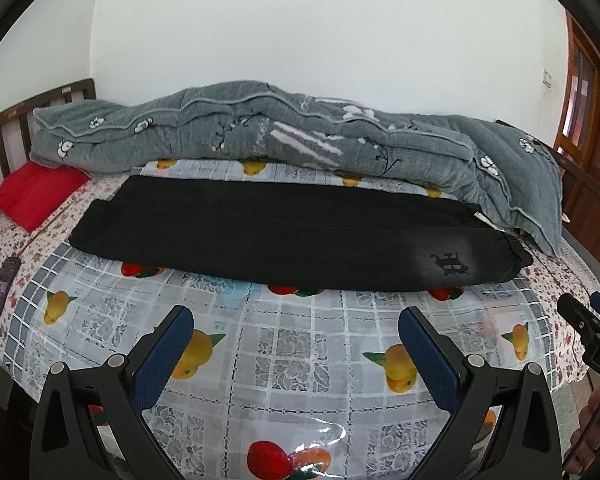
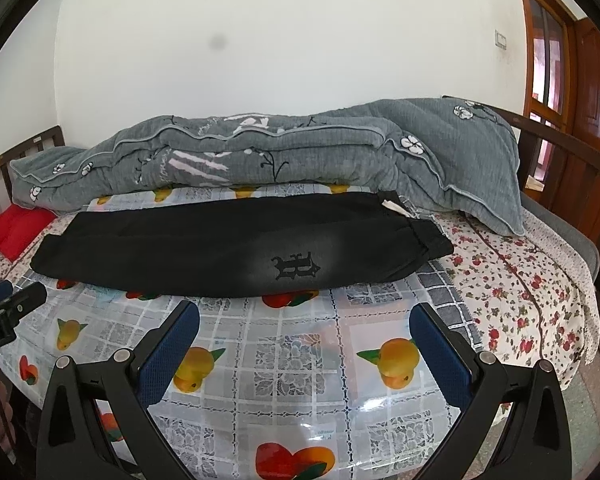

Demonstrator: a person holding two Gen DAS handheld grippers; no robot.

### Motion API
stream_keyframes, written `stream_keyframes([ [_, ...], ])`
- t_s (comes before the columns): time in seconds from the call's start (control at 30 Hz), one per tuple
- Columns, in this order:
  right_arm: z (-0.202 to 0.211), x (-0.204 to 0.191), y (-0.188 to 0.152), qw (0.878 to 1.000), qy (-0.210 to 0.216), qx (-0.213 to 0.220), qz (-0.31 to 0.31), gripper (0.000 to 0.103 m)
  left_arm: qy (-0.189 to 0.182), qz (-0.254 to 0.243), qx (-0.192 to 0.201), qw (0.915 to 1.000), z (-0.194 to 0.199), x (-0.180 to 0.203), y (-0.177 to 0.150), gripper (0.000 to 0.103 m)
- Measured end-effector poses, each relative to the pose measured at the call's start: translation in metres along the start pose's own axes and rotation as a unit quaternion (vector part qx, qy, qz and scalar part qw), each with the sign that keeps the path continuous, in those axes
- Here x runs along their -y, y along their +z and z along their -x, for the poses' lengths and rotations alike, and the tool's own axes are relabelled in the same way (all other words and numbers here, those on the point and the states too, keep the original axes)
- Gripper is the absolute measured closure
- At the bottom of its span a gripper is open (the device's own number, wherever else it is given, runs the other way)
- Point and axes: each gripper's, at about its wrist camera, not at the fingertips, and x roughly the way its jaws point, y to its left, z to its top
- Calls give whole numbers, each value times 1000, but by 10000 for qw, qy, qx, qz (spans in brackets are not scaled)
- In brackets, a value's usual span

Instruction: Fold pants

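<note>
Nearest to you, your left gripper [image 1: 296,328] hangs over the front edge of the bed with its blue-padded fingers [image 1: 168,356] spread wide and nothing between them. Your right gripper [image 2: 304,326] is in the same pose beside it, fingers [image 2: 440,354] spread apart and empty; each one shows at the edge of the other's view.

Under both lies a glossy plastic sheet [image 1: 284,352] printed with grey lace squares and fruit, covering the front part of the bed. A floral bedsheet [image 2: 520,292] with small red flowers shows past it on the right.

Just beyond the fingers, the black pants [image 1: 268,236] lie flat on the plastic sheet, stretched lengthwise from left to right with one leg laid over the other. The gathered waistband sits at the right end, with a pale faded patch carrying a dark gothic emblem [image 2: 296,266] near it. Neither gripper touches the pants.

At the left edge, a dark phone [image 1: 4,284] rests on the floral bedsheet, and a red pillow [image 1: 36,194] lies further back by the wooden headboard [image 1: 8,128].

Behind the pants, a grey quilt [image 2: 260,152] with white flowers is bunched along the white wall. A wooden door [image 2: 592,92] stands at far right.
</note>
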Motion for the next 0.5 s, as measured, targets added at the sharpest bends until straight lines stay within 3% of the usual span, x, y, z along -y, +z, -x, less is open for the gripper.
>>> stream_keyframes([
  [0.3,-44,0,-5,9995,197,-229,-128,0,107,110,-316,9994,-46,-16,-1,0],
  [0.5,-82,5,-9,9995,224,-214,-53,0,-78,225,-501,9985,-84,-40,-6,0],
])
